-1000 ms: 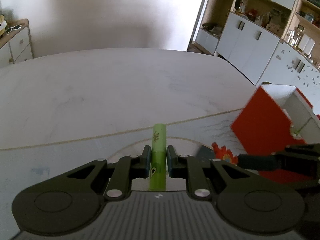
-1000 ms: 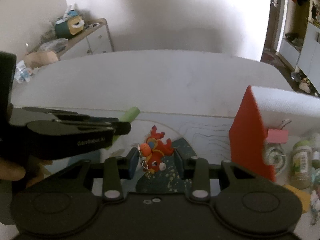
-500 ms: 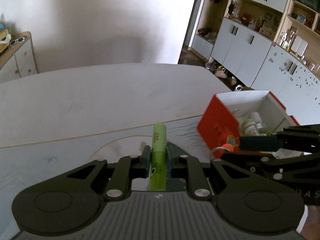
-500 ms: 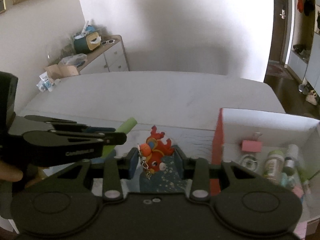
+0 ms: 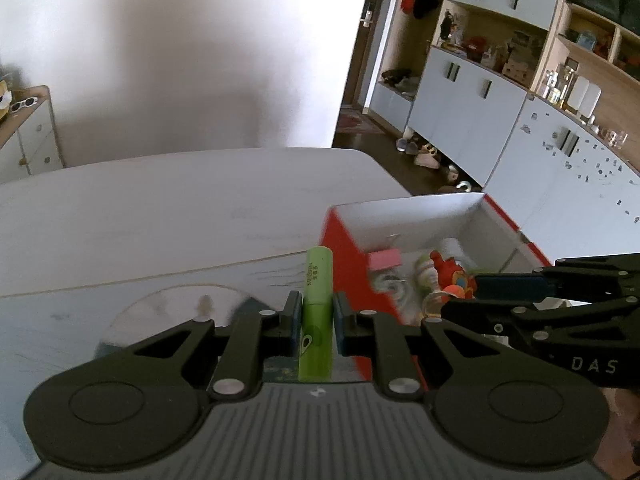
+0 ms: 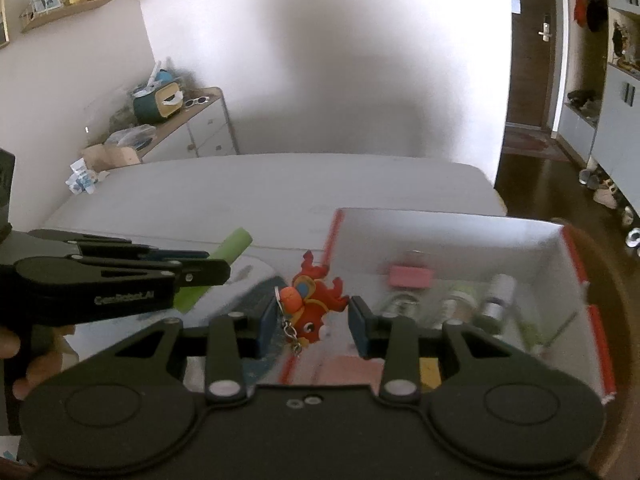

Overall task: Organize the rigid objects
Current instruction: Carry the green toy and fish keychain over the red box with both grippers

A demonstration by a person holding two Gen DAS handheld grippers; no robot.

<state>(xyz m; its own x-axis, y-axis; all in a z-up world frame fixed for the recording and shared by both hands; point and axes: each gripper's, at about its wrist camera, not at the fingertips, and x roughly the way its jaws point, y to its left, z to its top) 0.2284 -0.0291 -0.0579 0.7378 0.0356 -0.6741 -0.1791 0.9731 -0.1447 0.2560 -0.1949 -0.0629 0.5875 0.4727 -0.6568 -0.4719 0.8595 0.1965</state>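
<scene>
At the far left of your right wrist view your left gripper comes in from the edge, matte black plastic with flat linked arms, and a smooth lime-green tube sticks out of it at a slant toward the upper right. In your left wrist view the same gripper sits at lower centre with its blue pads pressed tight on both sides of that green tube, a slim round-ended cylinder with small dark print, standing nearly upright in the frame. Behind it the pale table looks smooth and faintly streaked. Moving right, your right gripper holds its jaws partly apart, clamped on a glossy red-orange fish keychain, rubbery in look, with a thin metal chain dangling at its left side. Right of centre stands the open box, red outside and plain white inside, with straight cardboard walls. On its floor lie a pink binder clip and several small bottles, blurred. In the left wrist view your right gripper hangs over that box.
</scene>
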